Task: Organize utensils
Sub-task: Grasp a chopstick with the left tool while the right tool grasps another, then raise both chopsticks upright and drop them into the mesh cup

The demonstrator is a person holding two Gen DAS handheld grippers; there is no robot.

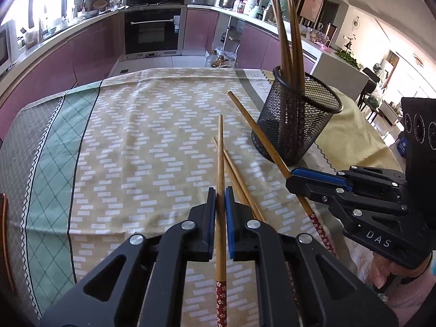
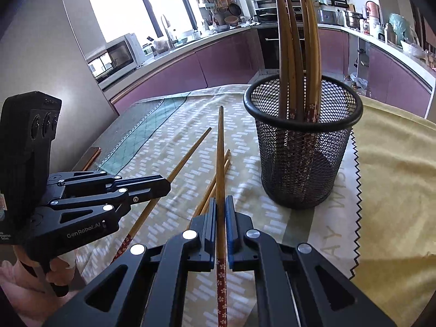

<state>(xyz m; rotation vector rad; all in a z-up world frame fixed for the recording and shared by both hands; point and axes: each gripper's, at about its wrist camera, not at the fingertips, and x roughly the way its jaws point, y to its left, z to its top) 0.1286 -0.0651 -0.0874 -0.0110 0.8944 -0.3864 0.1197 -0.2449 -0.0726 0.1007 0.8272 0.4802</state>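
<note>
Left wrist view: left hand-held gripper (image 1: 220,190) angled down over worktop (image 1: 136,150), clamped on chopstick (image 1: 220,147). Right hand-held gripper (image 1: 293,175), marked "DAS", pinches second chopstick (image 1: 256,130) beside mesh cup (image 1: 297,125).

Right wrist view: right hand-held gripper (image 2: 220,199) clamped on chopstick (image 2: 220,147); left one reads "GenRobot.AI". Loose chopsticks (image 2: 209,190) on cloth (image 2: 163,150).

Each fisheye sits close behind its own fingers, angled down across the bench toward the kitchen. Both share the mesh cup (image 1: 297,120): right of centre in the left view, nearer in the right view (image 2: 302,141).
</note>
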